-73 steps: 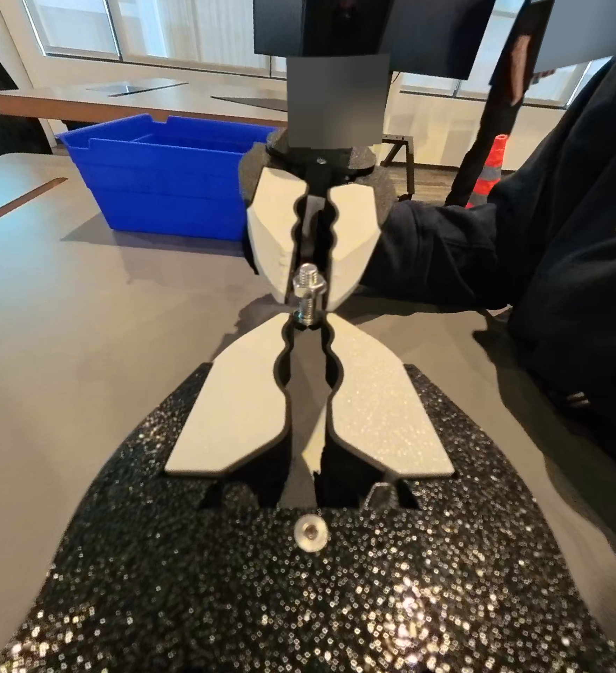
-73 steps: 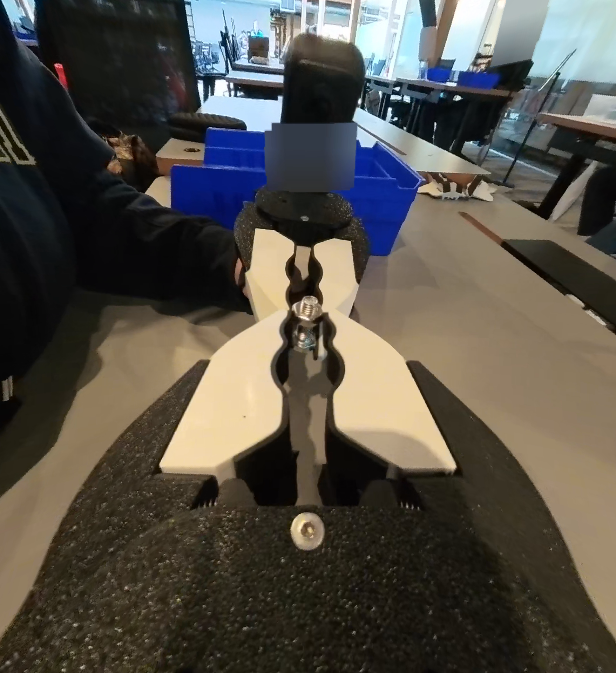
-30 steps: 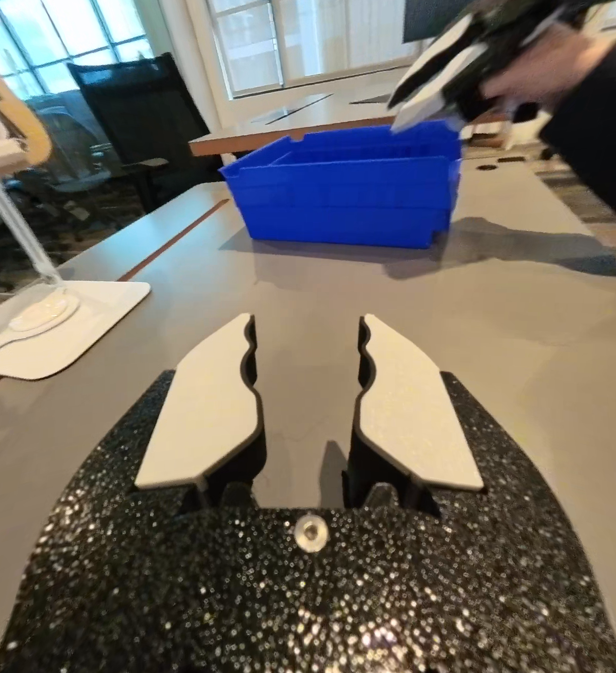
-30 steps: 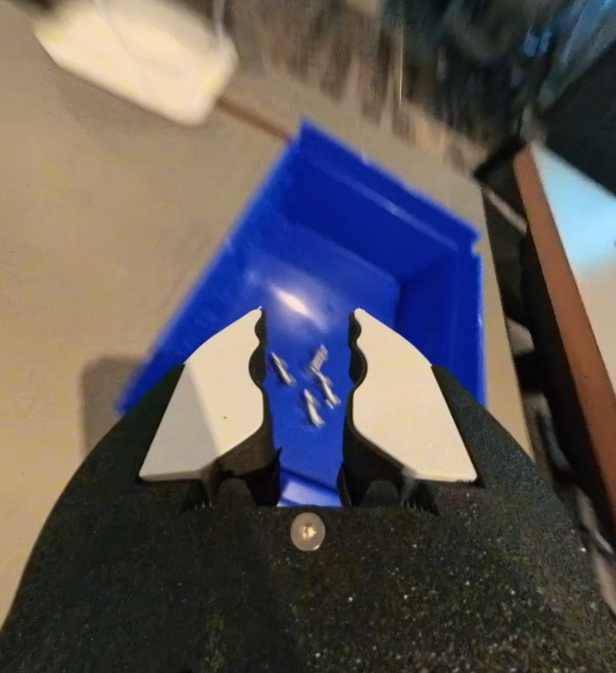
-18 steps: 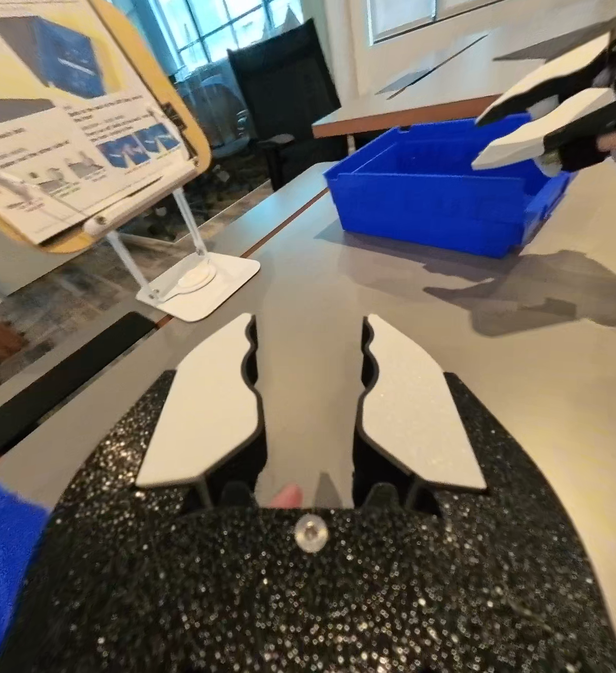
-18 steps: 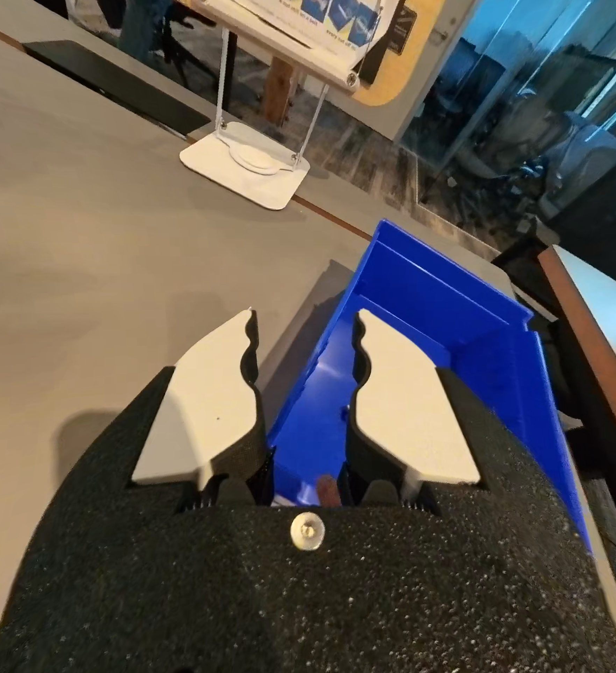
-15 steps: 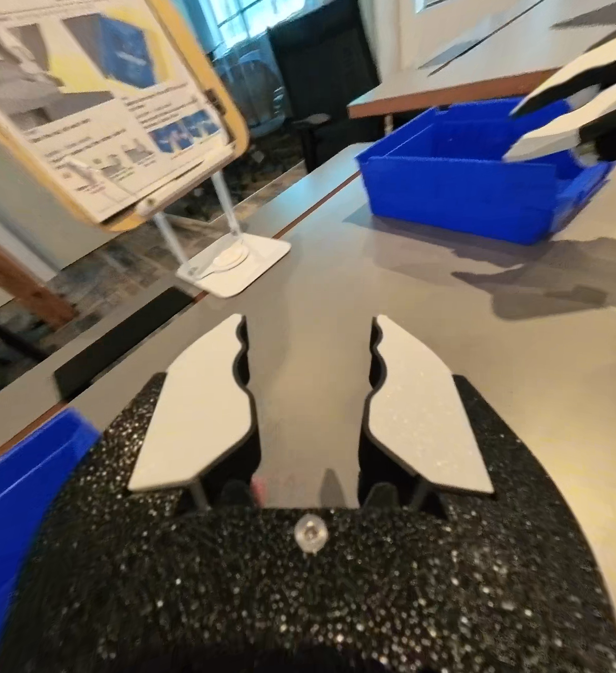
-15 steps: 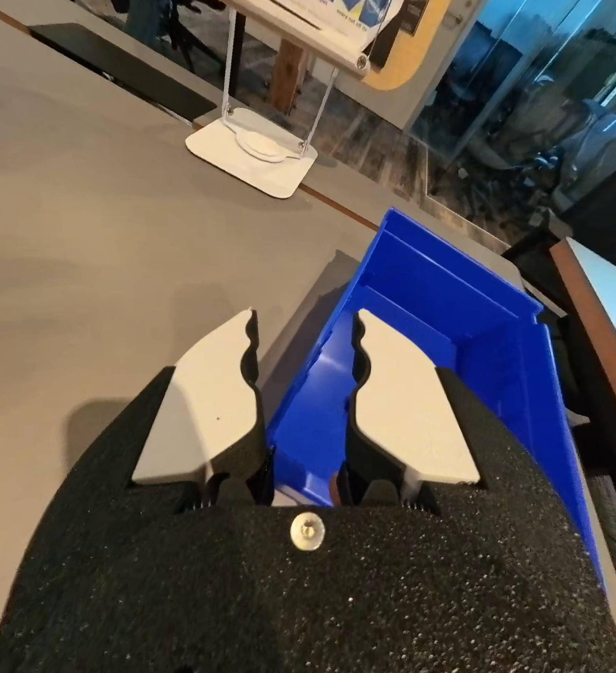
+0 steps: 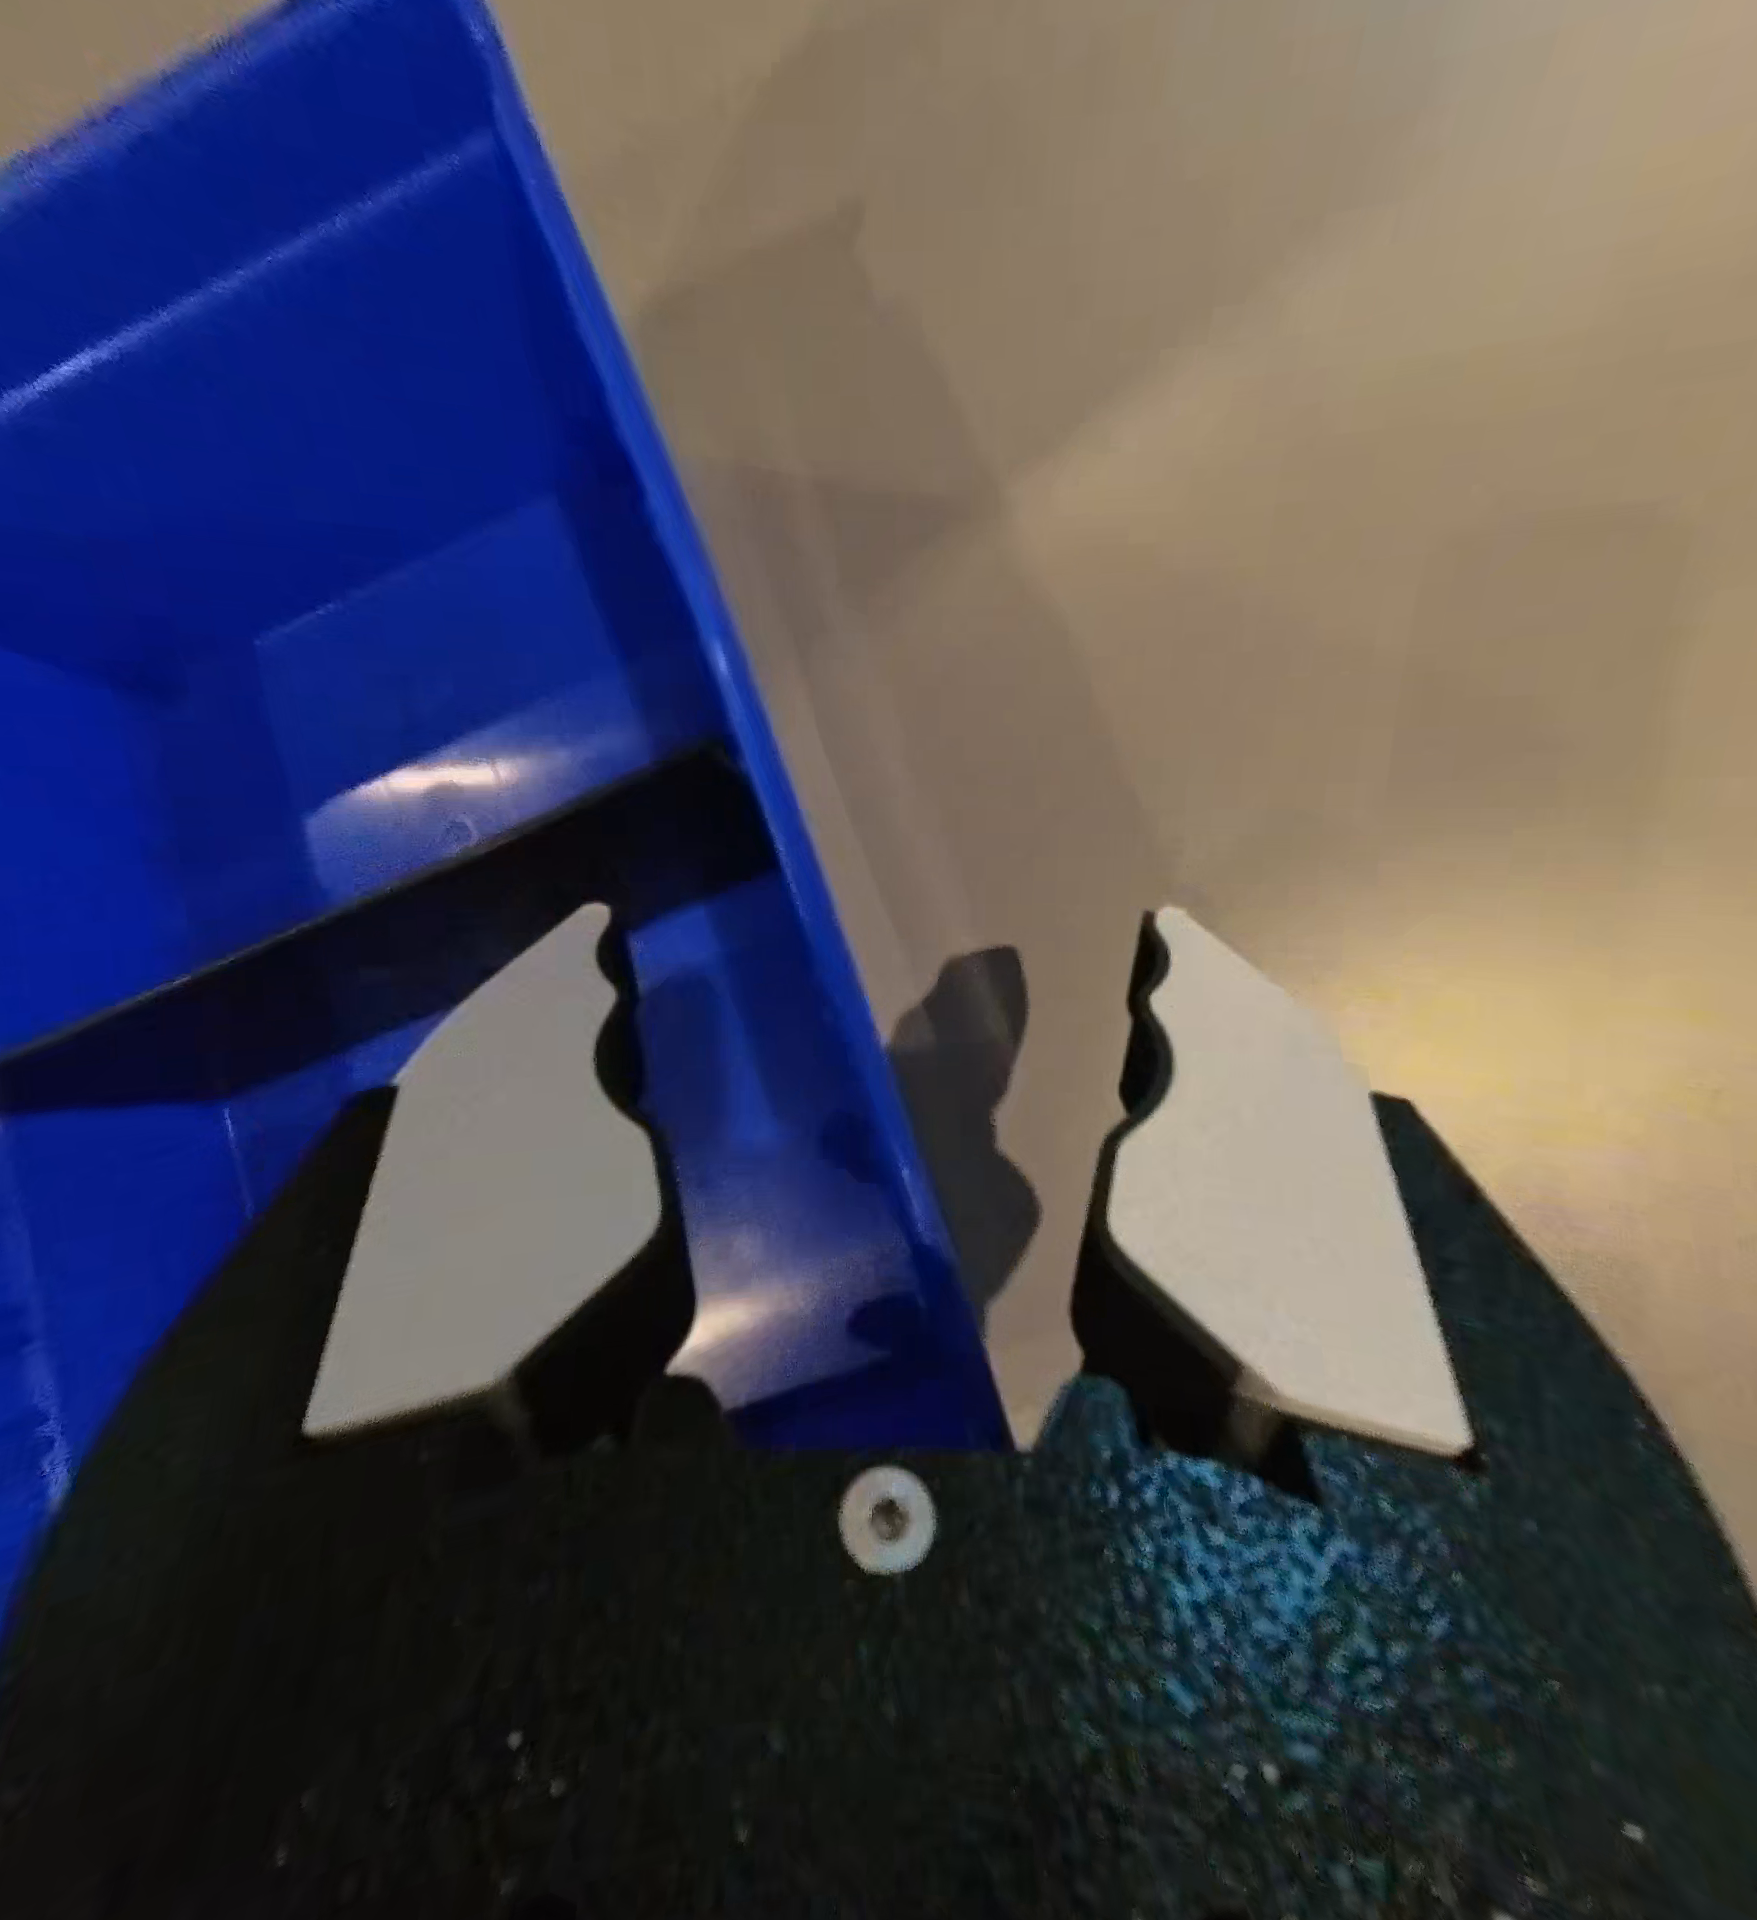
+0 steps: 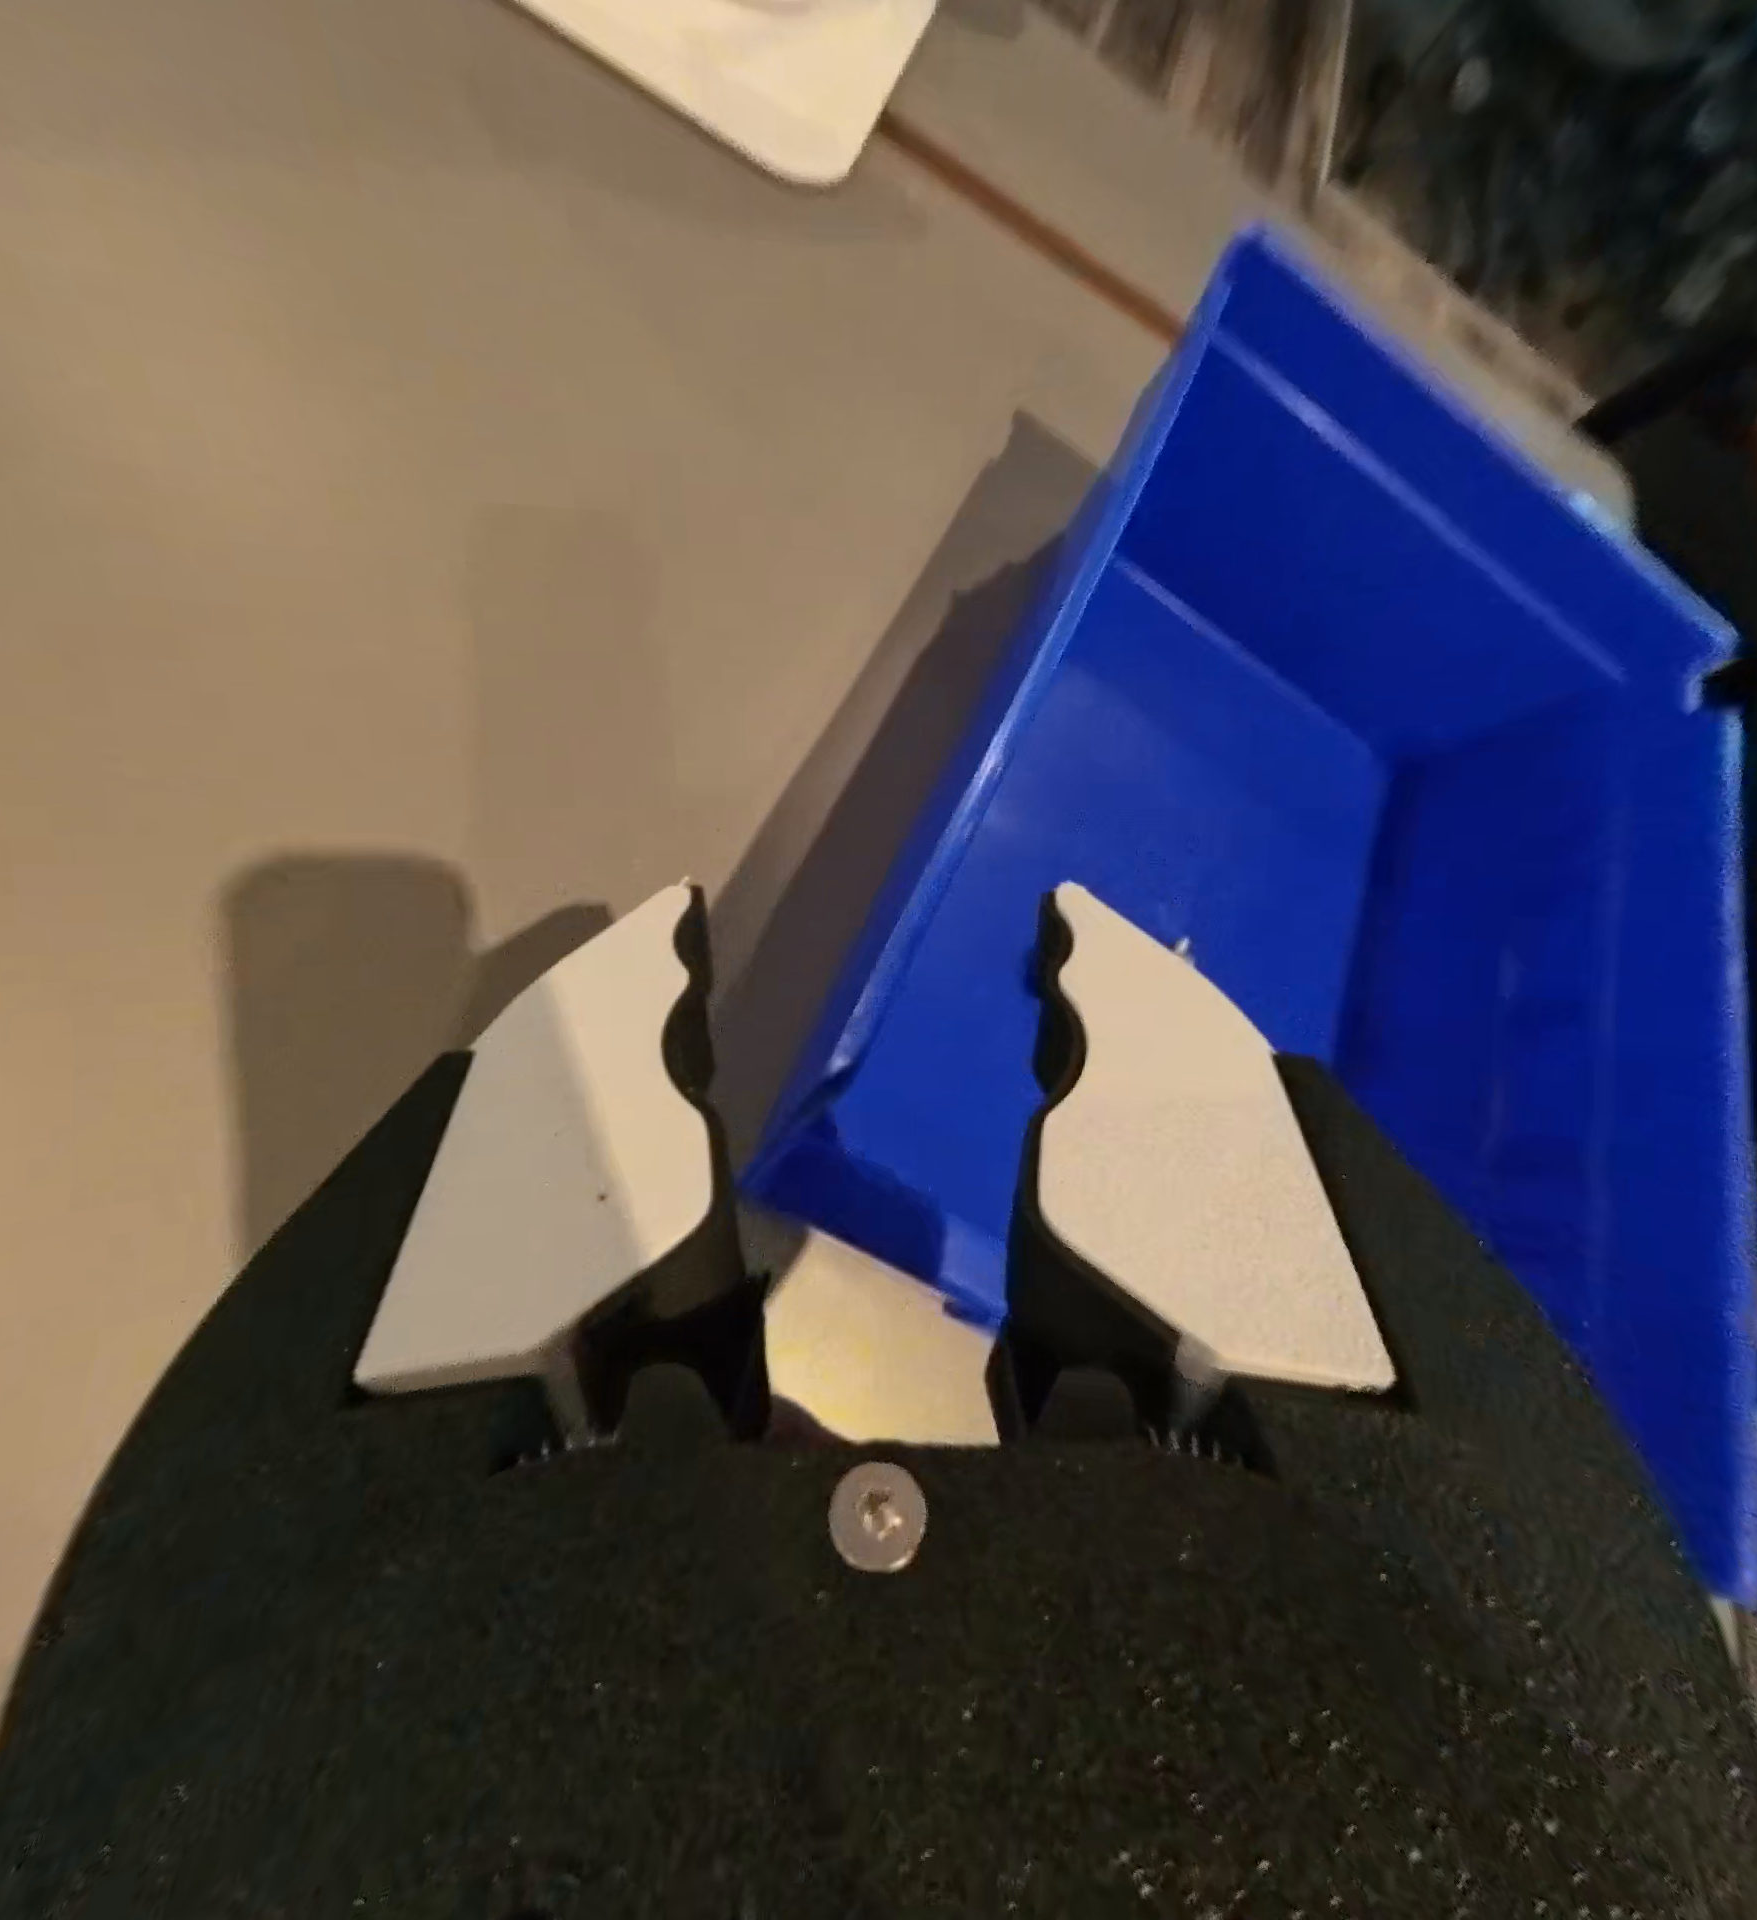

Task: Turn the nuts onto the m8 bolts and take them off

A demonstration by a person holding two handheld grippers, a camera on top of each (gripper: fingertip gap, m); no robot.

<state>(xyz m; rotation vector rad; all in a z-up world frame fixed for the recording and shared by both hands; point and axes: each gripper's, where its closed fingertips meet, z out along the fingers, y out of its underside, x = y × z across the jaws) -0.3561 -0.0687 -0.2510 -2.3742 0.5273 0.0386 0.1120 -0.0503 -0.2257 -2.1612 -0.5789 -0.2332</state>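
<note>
My left gripper (image 9: pixel 879 925) hangs wide open over the rim of a blue bin (image 9: pixel 230 499), nothing between the fingers; a black divider (image 9: pixel 354 935) crosses that bin. My right gripper (image 10: pixel 869 904) is open too, bare, above the near corner of another blue bin (image 10: pixel 1476 935) on the grey table (image 10: pixel 282 520). Nuts and bolts: a tiny metallic glint in the right bin, too blurred to identify.

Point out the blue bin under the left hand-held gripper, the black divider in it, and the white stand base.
blue bin (image 9: pixel 645 582): left wrist view, on its right side wall.
black divider (image 9: pixel 386 935): left wrist view, mid-strip.
white stand base (image 10: pixel 749 62): right wrist view, on its flat plate.
</note>
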